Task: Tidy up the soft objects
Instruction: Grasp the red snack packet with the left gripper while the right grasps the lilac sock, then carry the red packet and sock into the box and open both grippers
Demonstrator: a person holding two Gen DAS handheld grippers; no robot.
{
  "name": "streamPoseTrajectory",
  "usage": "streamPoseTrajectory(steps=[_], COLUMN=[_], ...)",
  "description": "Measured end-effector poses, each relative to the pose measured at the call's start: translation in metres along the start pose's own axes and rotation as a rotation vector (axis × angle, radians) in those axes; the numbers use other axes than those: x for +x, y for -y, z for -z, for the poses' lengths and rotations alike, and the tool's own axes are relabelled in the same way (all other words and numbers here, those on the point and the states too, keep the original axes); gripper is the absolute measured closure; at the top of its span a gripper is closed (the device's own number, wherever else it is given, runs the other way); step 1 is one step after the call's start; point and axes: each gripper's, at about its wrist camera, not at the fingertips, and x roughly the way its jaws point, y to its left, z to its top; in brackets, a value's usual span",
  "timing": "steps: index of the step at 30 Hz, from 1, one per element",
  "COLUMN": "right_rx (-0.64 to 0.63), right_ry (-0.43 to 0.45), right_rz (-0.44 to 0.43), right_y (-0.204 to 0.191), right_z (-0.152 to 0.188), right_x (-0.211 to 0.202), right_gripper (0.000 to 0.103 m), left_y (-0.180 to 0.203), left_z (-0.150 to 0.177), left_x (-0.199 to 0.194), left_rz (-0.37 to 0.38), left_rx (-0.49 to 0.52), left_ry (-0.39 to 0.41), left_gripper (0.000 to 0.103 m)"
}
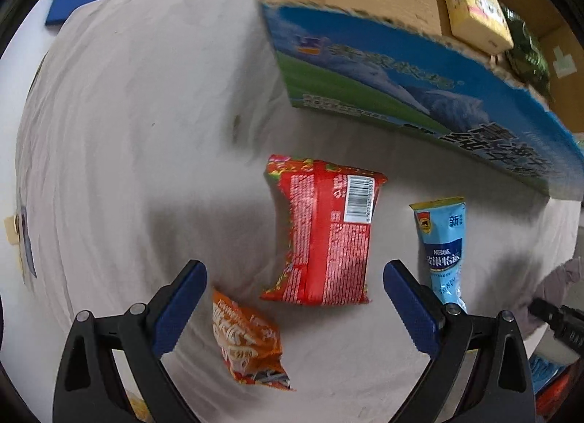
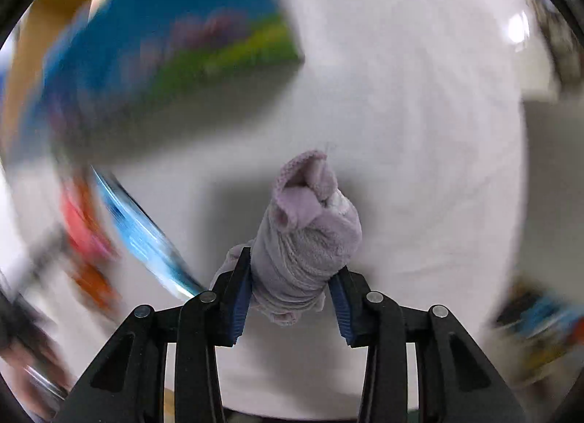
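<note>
From our left wrist camera, we look down on a table covered with a pale cloth [image 1: 127, 112]. Our left gripper [image 1: 294, 273] hangs above it with its jaws spread wide and nothing between them. Just beyond the jaws lies a red noodle packet [image 1: 323, 229], flat and printed side down. Nearer and to the left sits a small orange snack bag [image 1: 248, 342]. To the right lies a long light-blue tube sachet [image 1: 443, 247]. At the far right stands an open cardboard box [image 1: 401, 72], with a yellow carton [image 1: 474, 10] and a dark green packet [image 1: 529, 54] already inside. At the near right edge we glimpse a scrap of lilac fabric. From our right wrist camera, much is smeared by motion blur, but the centre is sharp: our right gripper [image 2: 290, 277] is clamped on a rolled lilac towel [image 2: 306, 237], held in the air above the cloth, with the box a blur to the far left. We judge the towel light, soft and springy, so a firm squeeze across the middle of the roll should hold it. The packets look light, crinkly and slippery; we would pinch them across the narrow width, gently, since the contents may crush.
</note>
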Motion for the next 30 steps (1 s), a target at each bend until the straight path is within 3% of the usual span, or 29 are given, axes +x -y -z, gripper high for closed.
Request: streamPoseTrajectory(steps=[1, 7, 11, 13, 15, 17, 21, 25, 30], right_rx=[-0.046, -0.055, -0.028, -0.021, -0.005, 0.028, 0.074, 0.052, -0.026], right_ry=[-0.018, -0.004, 0.008, 0.004, 0.014, 0.025, 0.035, 0.038, -0.012], right_rz=[0.057, 0.13, 0.122, 0.123, 0.114, 0.084, 0.042, 0.038, 0.009], right_y=[-0.006, -0.031, -0.039, -0.041, -0.04, -0.036, -0.015, -0.006, -0.026], right_z=[-0.001, -0.002, -0.002, 0.0, 0.0, 0.002, 0.004, 0.007, 0.025], right_x=[0.007, 0.036, 0.041, 0.043, 0.044, 0.045, 0.05, 0.044, 0.04], right_gripper=[0.061, 0.059, 0.05, 0.05, 0.05, 0.049, 0.05, 0.062, 0.063], left_y=[0.005, 0.031, 0.033, 0.03, 0.029, 0.034, 0.047, 0.053, 0.068], left_z=[-0.005, -0.023, -0.029, -0.029, -0.026, -0.021, -0.013, 0.012, 0.037], left_x=[0.006, 0.041, 0.052, 0.052, 0.048, 0.044, 0.04, 0.034, 0.027], left_rz=[-0.008, -0.054, -0.024, 0.024, 0.067, 0.064, 0.061, 0.074, 0.098], left_rx=[0.018, 0.122, 0.116, 0.094, 0.075, 0.074, 0.088, 0.103, 0.127], left_ry=[-0.01, -0.089, -0.098, -0.095, -0.088, -0.078, -0.062, -0.05, -0.046], left_gripper=[0.004, 0.004, 0.009, 0.02, 0.043, 0.056, 0.059, 0.059, 0.06])
